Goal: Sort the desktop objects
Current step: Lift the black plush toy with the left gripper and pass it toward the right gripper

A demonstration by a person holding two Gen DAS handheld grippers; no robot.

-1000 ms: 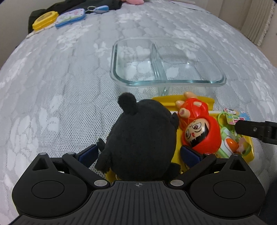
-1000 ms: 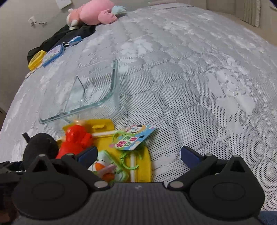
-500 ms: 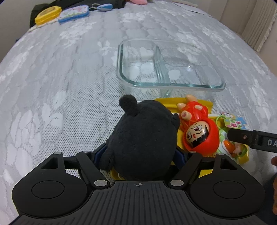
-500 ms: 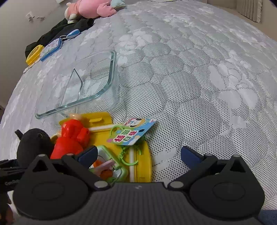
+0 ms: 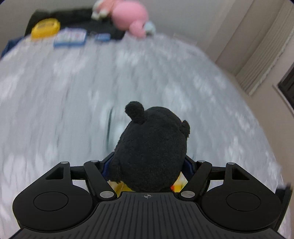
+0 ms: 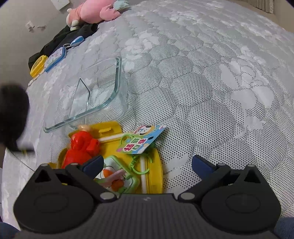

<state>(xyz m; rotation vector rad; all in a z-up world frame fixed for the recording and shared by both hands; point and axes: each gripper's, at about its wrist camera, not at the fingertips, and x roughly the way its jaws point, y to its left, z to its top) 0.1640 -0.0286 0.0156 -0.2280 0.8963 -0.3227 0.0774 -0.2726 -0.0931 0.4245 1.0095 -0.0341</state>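
Note:
My left gripper (image 5: 147, 163) is shut on a black plush toy (image 5: 150, 147) and holds it up above the bed; the background is blurred with motion. The plush also shows as a dark blur at the left of the right wrist view (image 6: 12, 114). My right gripper (image 6: 147, 163) is open and empty, low over a yellow tray (image 6: 154, 165) that holds a red doll (image 6: 80, 149), a green-framed toy (image 6: 117, 178) and a colourful tag (image 6: 141, 139). A clear divided glass dish (image 6: 95, 95) stands empty just beyond the tray.
All this lies on a grey quilted mattress (image 6: 211, 82). At its far end are a pink plush (image 6: 91, 9), dark clothing (image 6: 69, 35), a yellow case (image 6: 37, 65) and a blue-edged case (image 6: 56, 56). A wall and curtain stand to the right (image 5: 257, 55).
My left gripper closed on the black plush and lifted it off the tray, tilting upward. The right gripper stayed open over the tray and barely moved.

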